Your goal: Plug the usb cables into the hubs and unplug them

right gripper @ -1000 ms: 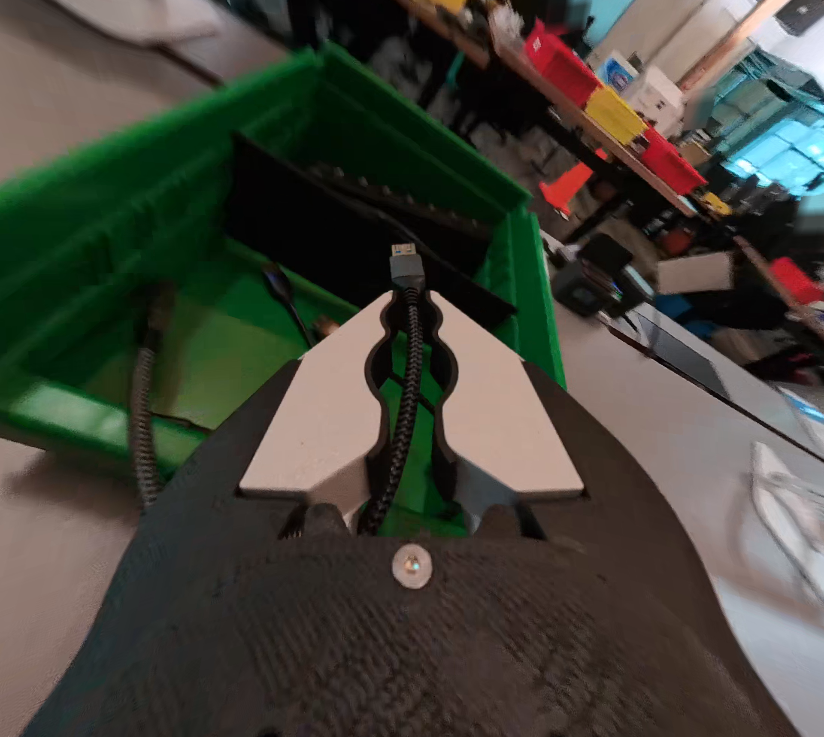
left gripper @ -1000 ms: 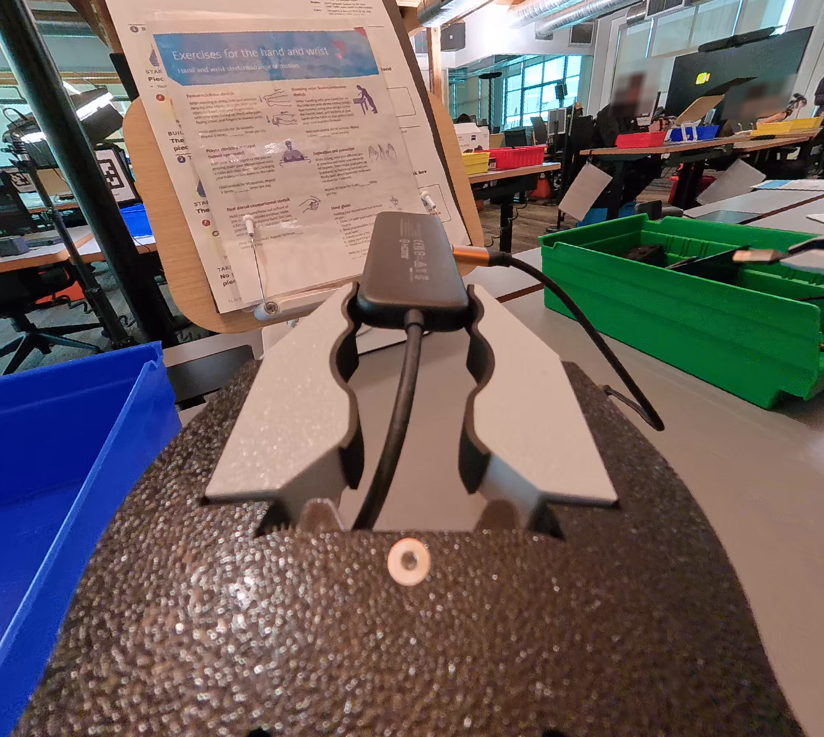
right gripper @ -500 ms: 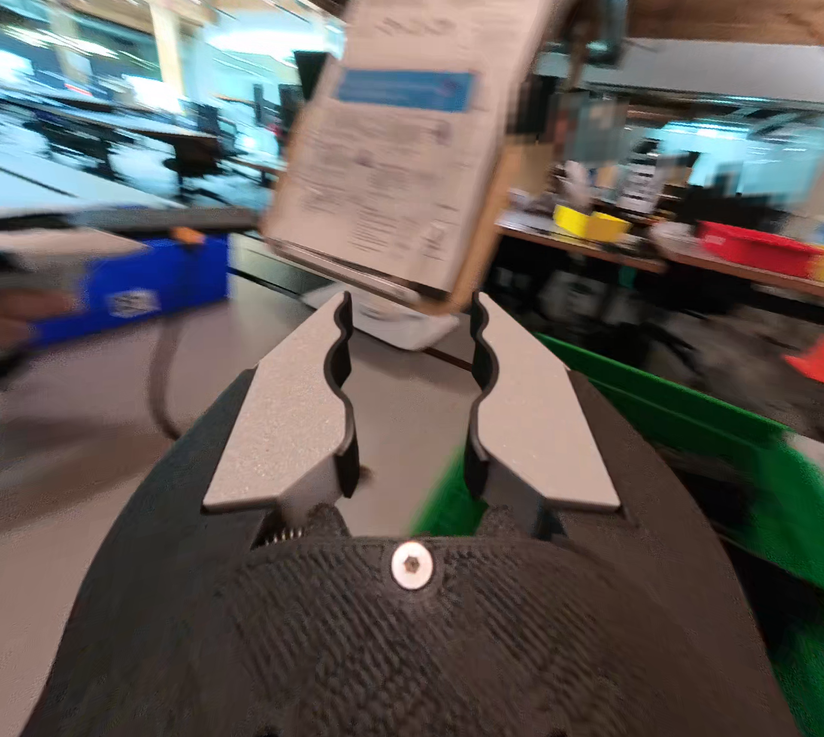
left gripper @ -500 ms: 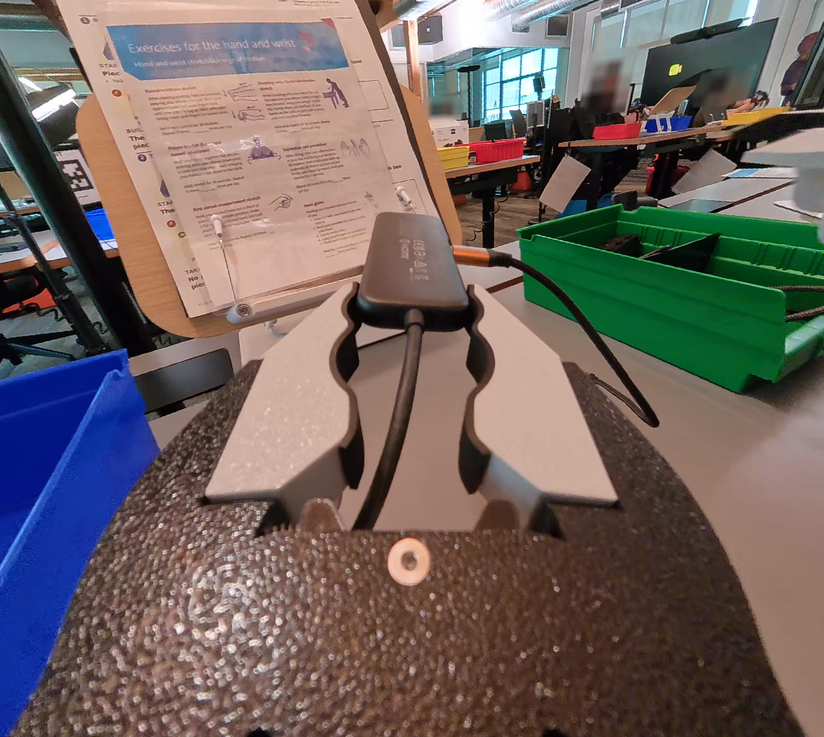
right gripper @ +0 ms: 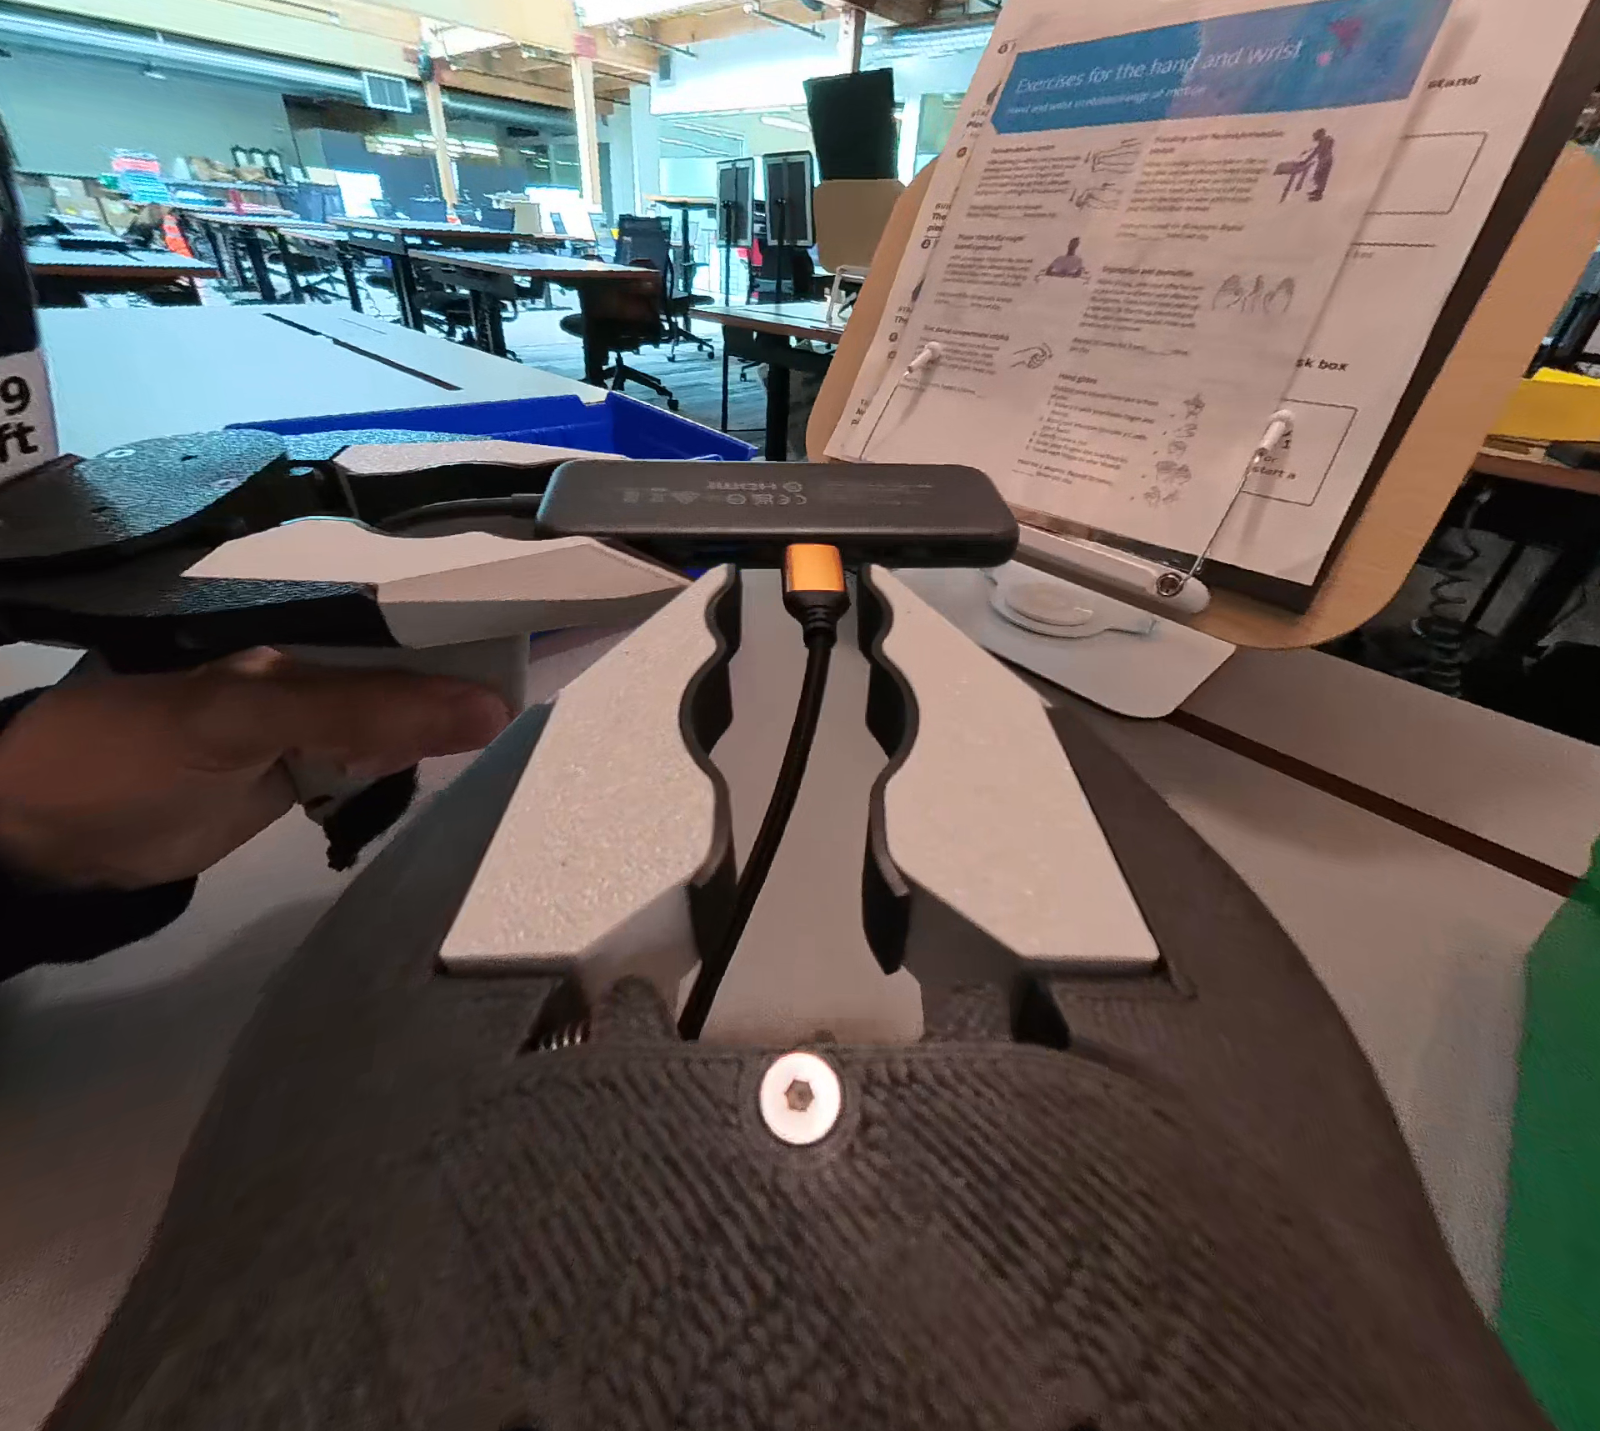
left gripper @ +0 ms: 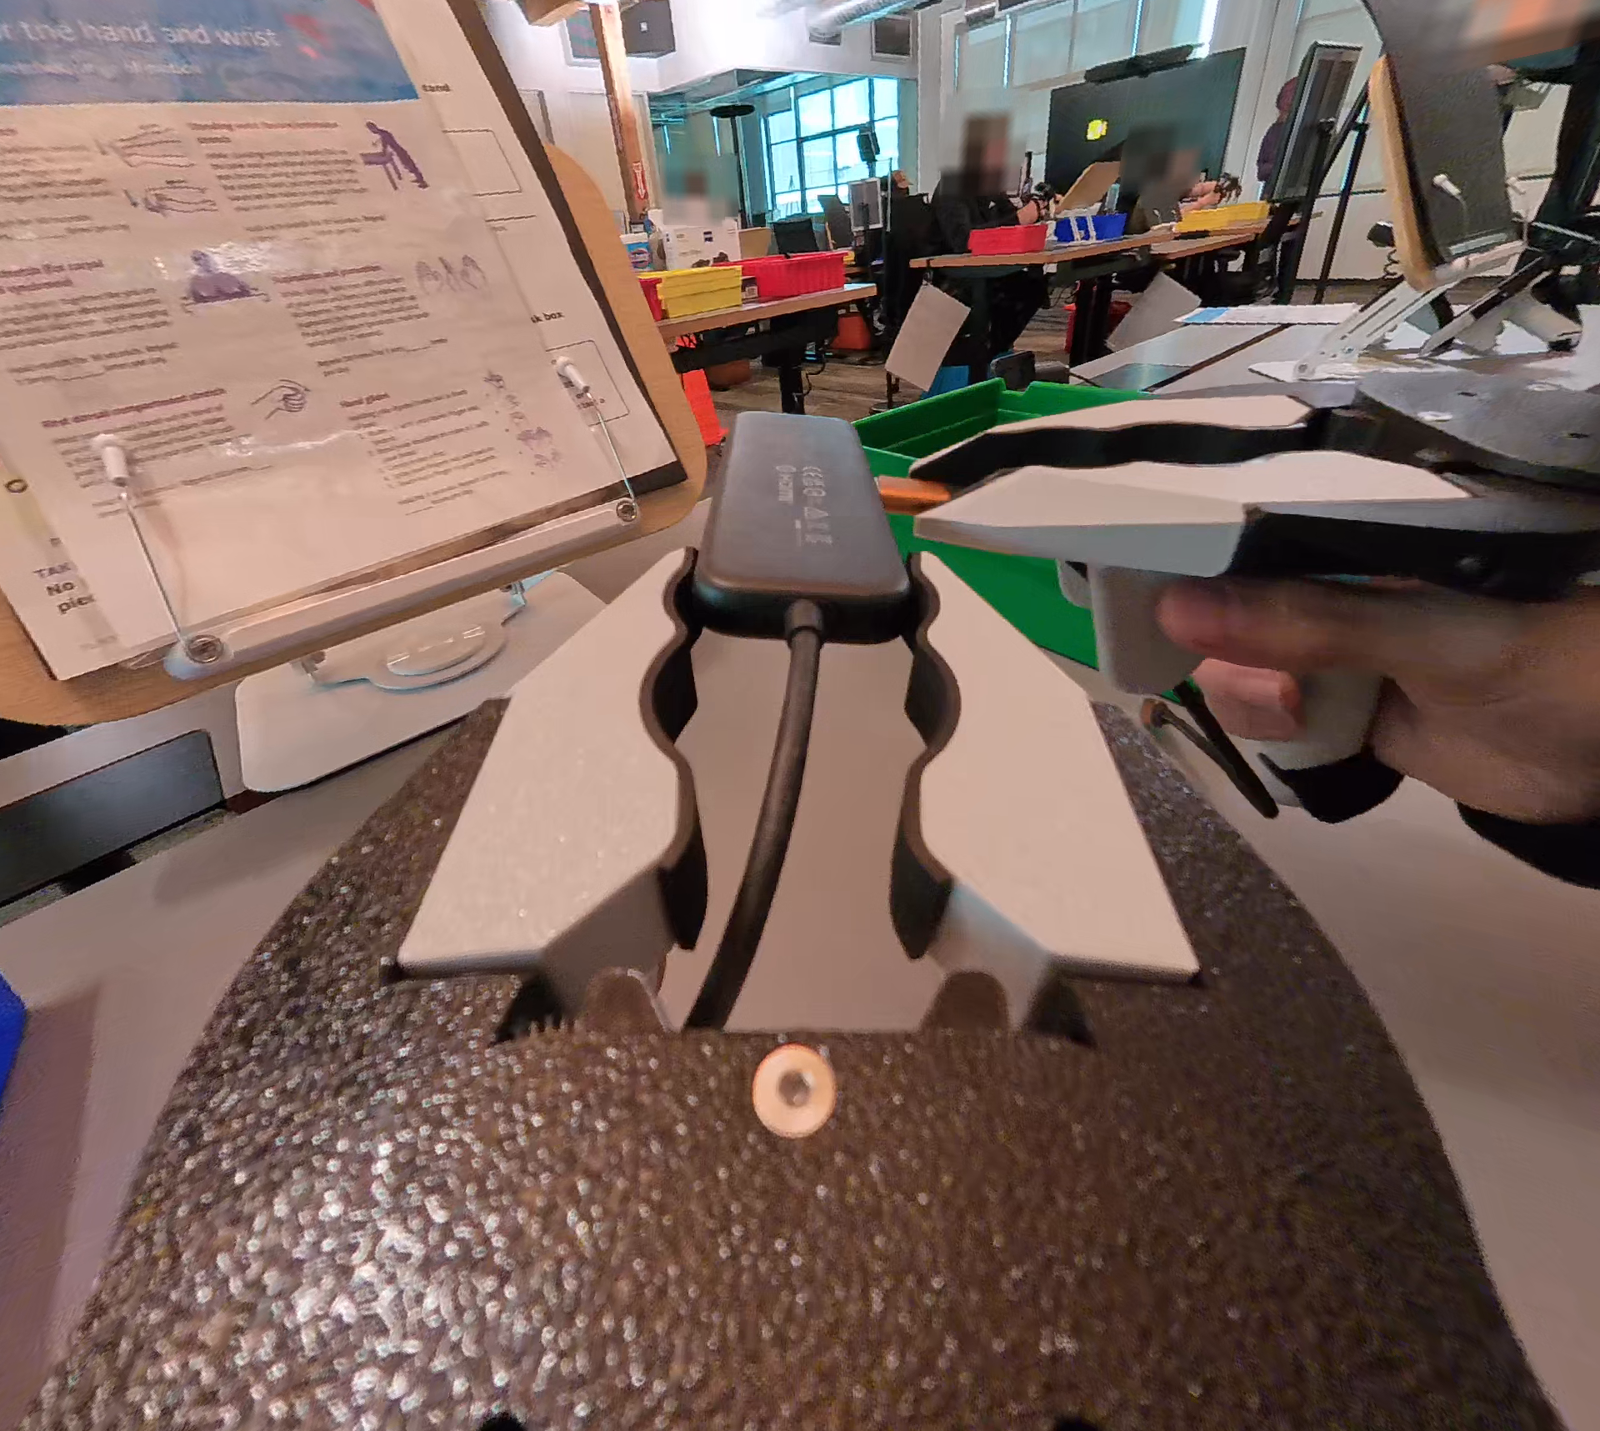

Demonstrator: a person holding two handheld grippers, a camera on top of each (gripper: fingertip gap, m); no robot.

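My left gripper is shut on the near end of a black USB hub and holds it level above the grey table. The hub's own black cable runs back between my fingers. An orange-collared plug sits in the hub's side port, and its black cable hangs down. My right gripper straddles that plug, jaws narrowed, with a small gap showing on each side. The right gripper shows in the left wrist view, the left gripper in the right wrist view.
A tilted wooden document stand with printed sheets stands just behind the hub and also shows in the right wrist view. A green bin is behind the right gripper. A blue bin is behind the left gripper. A hand holds the right gripper.
My right gripper let go of the braided cable at the green bin, opened, swung over to the hub and now closes in around the orange plug. My left gripper kept the hub.
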